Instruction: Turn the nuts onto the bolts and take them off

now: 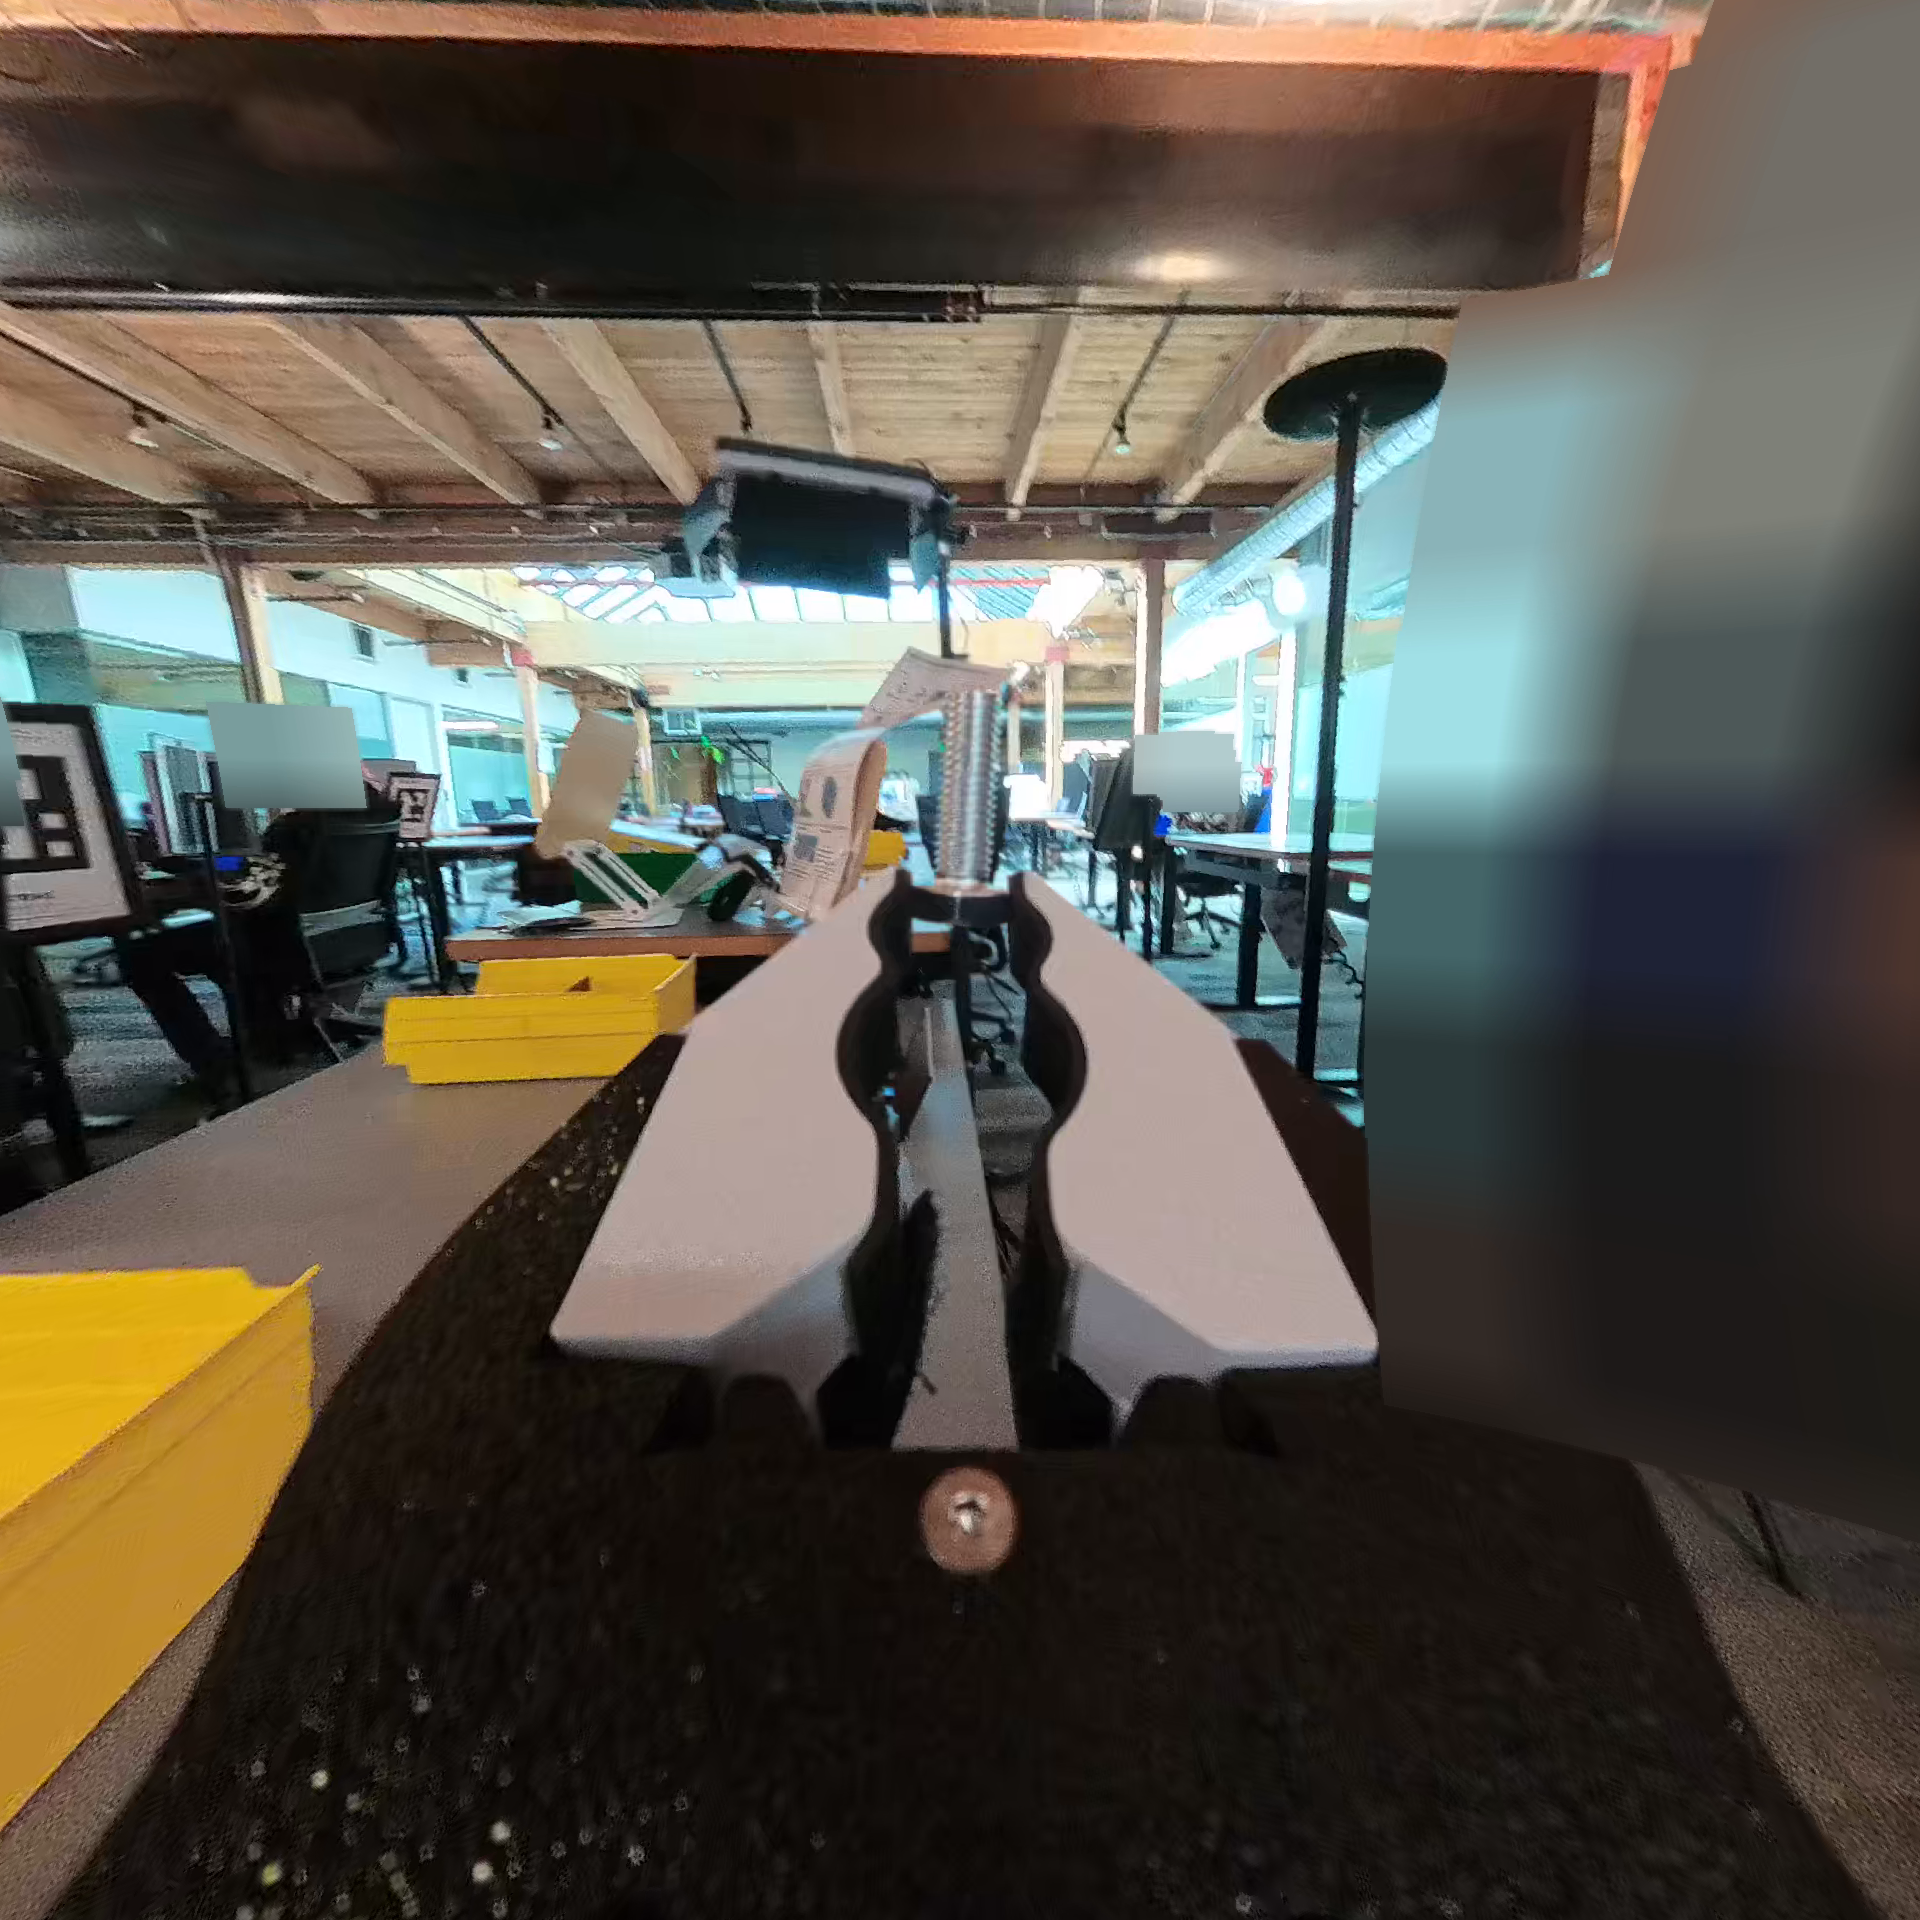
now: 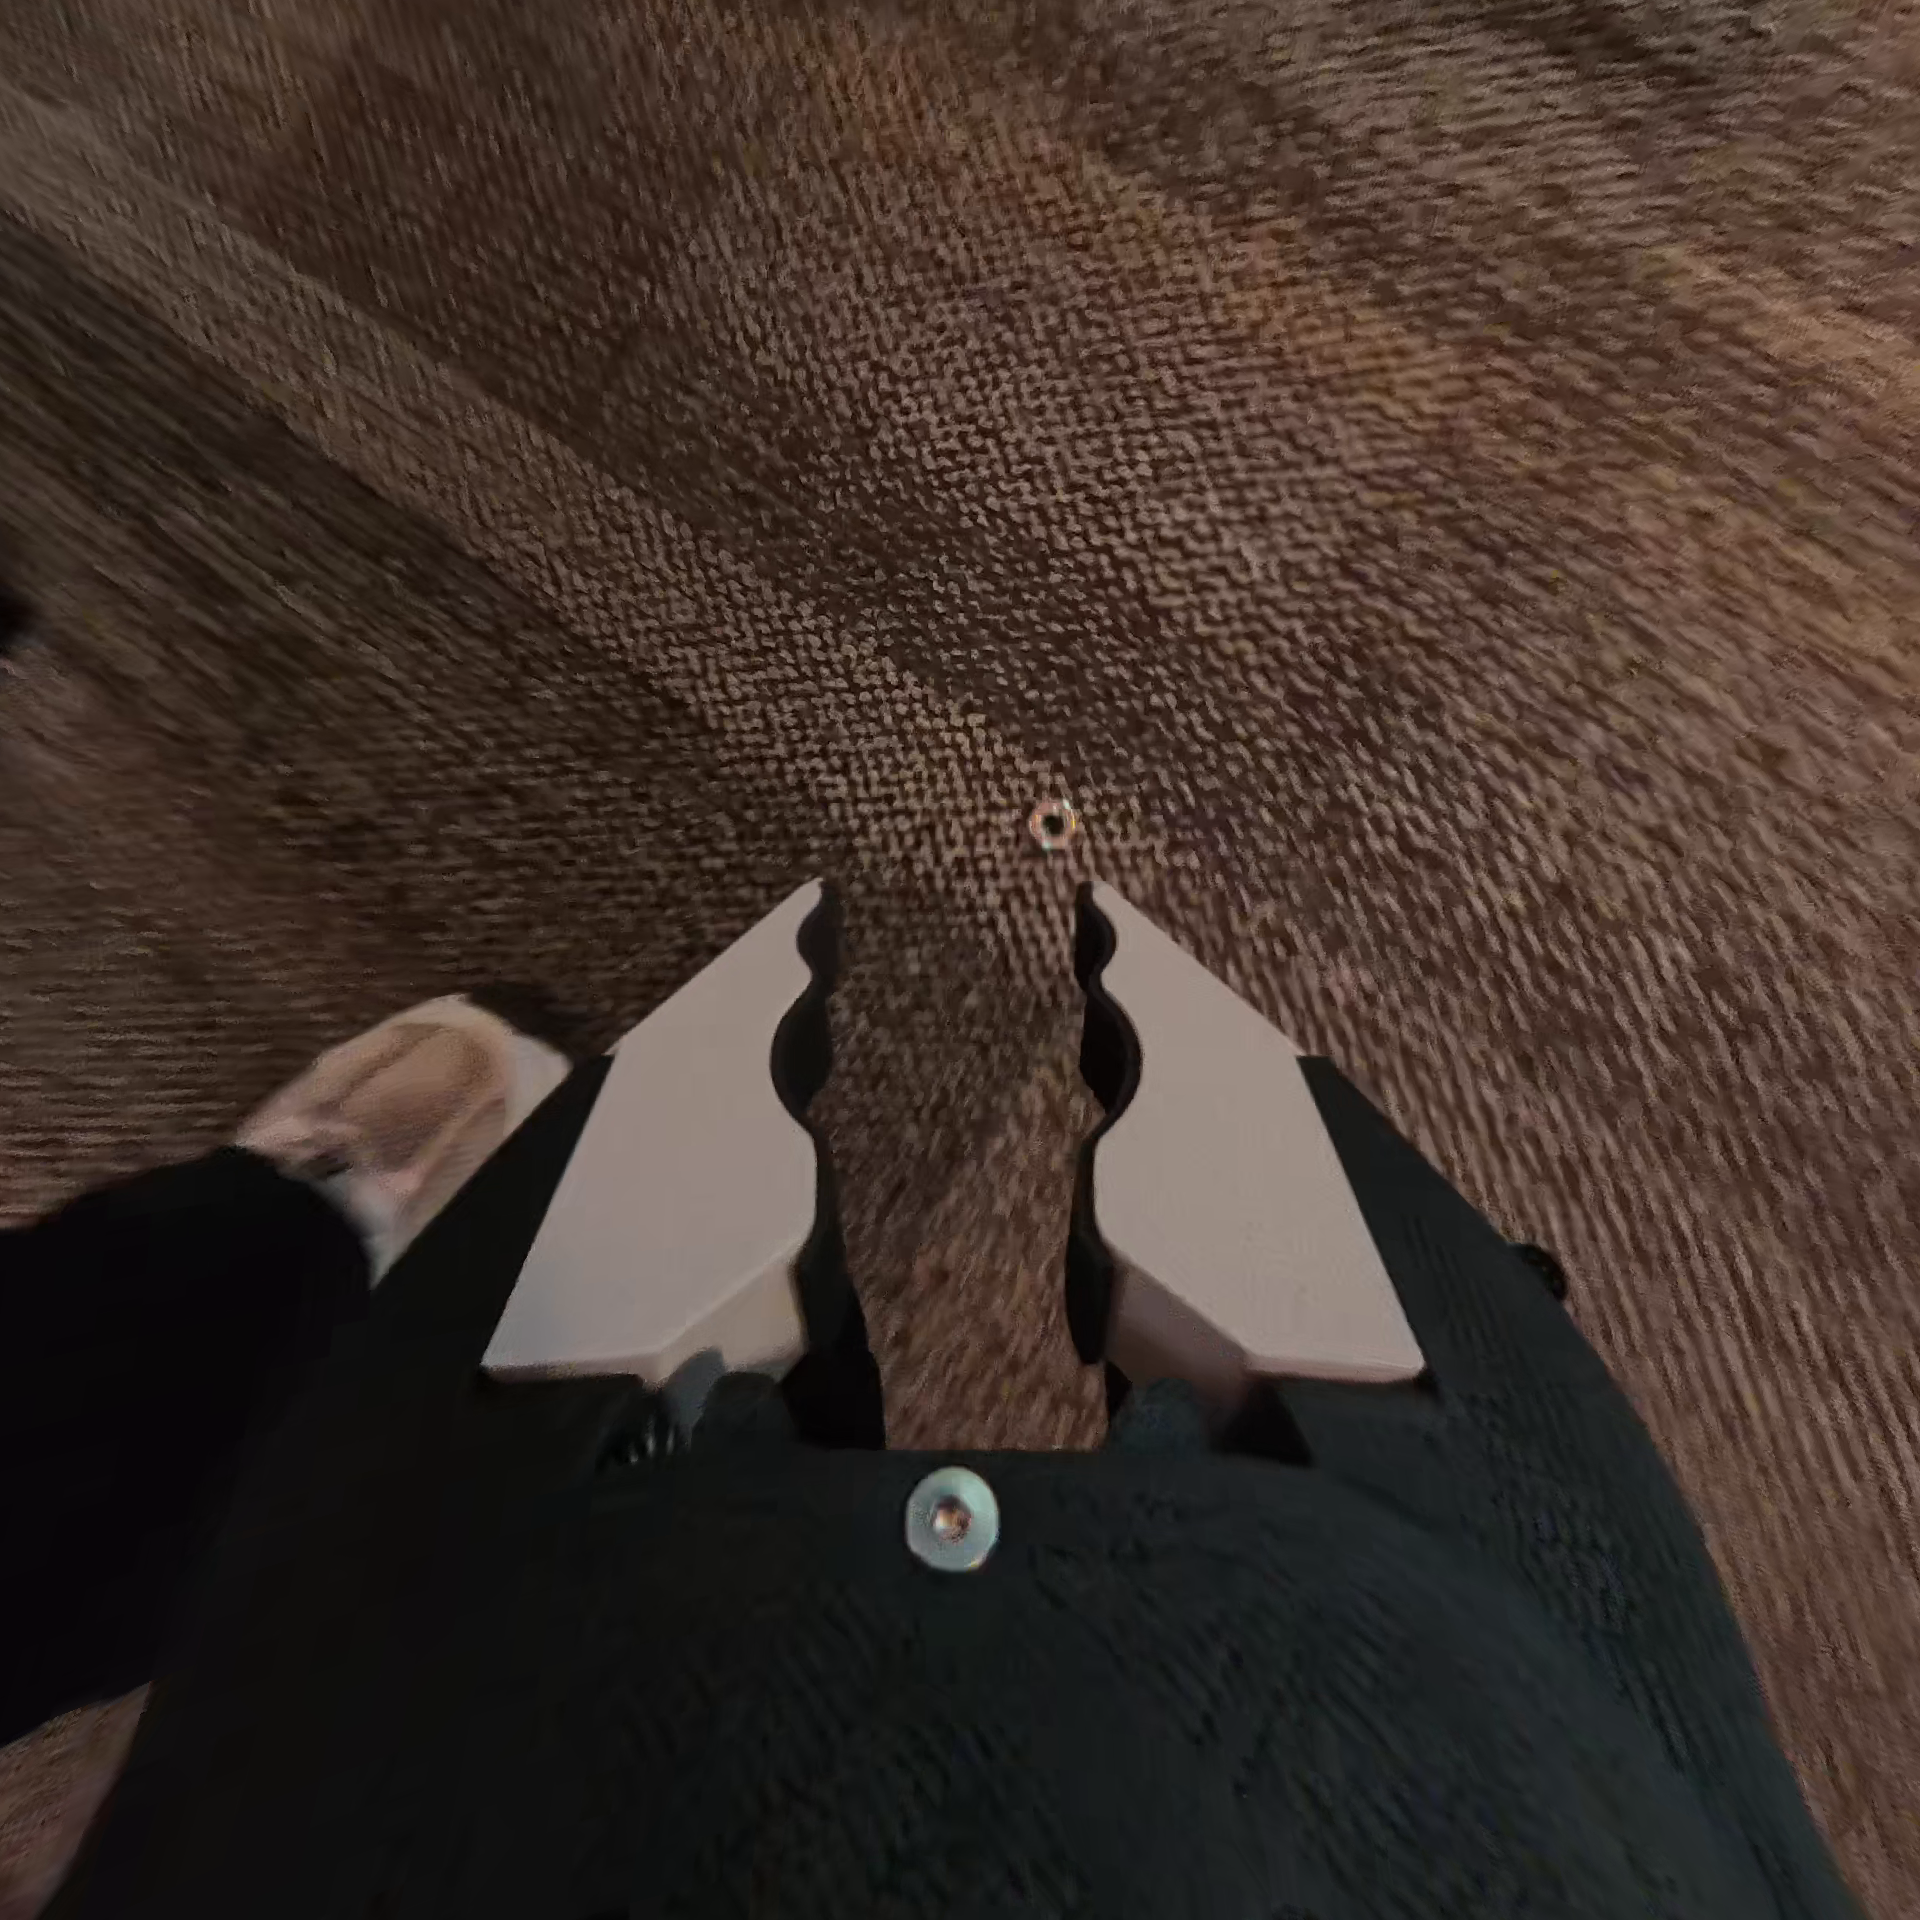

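Note:
In the left wrist view my left gripper [image 1: 961, 894] is shut on the head of a silver bolt [image 1: 971, 784]. The bolt stands upright above the fingertips with its thread bare. In the right wrist view my right gripper [image 2: 951, 894] is open and empty and points down at brown carpet [image 2: 935, 468]. A small silver nut [image 2: 1052, 824] lies flat on the carpet just beyond my right fingertip [image 2: 1091, 904], slightly right of the gap between the fingers.
A grey table [image 1: 312, 1164] holds a yellow bin [image 1: 540, 1013] at its far side and another yellow bin [image 1: 135, 1423] at the near left. A shoe [image 2: 405, 1091] and a dark trouser leg [image 2: 156, 1403] are at the left of the right wrist view. Left tips to right tips: about 90 cm.

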Tool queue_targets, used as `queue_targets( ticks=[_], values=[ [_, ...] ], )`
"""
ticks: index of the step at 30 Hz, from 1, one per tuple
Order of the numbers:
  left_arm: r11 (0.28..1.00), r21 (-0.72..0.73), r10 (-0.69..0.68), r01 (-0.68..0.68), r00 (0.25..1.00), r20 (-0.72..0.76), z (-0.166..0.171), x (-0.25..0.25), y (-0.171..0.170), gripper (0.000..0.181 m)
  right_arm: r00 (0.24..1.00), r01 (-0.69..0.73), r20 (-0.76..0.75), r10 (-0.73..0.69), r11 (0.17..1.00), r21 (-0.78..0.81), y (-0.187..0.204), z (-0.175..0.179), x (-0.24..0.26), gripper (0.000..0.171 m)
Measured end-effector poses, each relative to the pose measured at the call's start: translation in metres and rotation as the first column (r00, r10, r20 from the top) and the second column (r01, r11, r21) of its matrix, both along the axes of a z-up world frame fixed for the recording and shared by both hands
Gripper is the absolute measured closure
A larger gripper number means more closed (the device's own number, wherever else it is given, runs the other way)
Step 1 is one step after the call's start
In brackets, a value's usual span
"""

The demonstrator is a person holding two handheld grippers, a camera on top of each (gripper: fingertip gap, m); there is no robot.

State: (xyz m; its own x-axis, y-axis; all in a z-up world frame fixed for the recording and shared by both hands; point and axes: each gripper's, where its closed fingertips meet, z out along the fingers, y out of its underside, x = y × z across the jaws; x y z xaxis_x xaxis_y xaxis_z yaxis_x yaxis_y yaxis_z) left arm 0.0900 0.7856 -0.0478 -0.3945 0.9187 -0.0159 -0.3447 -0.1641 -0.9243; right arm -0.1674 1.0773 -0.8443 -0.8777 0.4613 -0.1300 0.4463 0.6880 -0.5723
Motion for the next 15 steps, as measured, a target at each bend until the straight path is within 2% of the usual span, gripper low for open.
queue_targets(
  ticks=[3,6,9,15],
  values=[
    [0.998,-0.021,0.059,-0.060,0.997,-0.046,-0.015,0.012,-0.008,0.166,0.991,-0.098,-0.085,0.107,0.990,0.100,-0.015,-0.067,-0.022,0.128],
    [0.996,-0.012,0.088,-0.088,0.995,-0.041,-0.036,0.005,-0.016,0.165,0.981,-0.166,-0.084,0.176,0.979,0.121,-0.024,-0.109,-0.027,0.132],
    [0.996,-0.006,0.091,-0.091,0.996,-0.002,-0.054,-0.007,-0.025,0.165,0.966,-0.227,-0.102,0.237,0.968,0.103,-0.031,-0.126,-0.025,0.134],
    [0.993,0.007,0.115,-0.115,0.991,0.071,-0.072,-0.016,-0.044,0.165,0.964,-0.225,-0.118,0.239,0.967,0.118,-0.026,-0.140,-0.022,0.141]
  ],
)
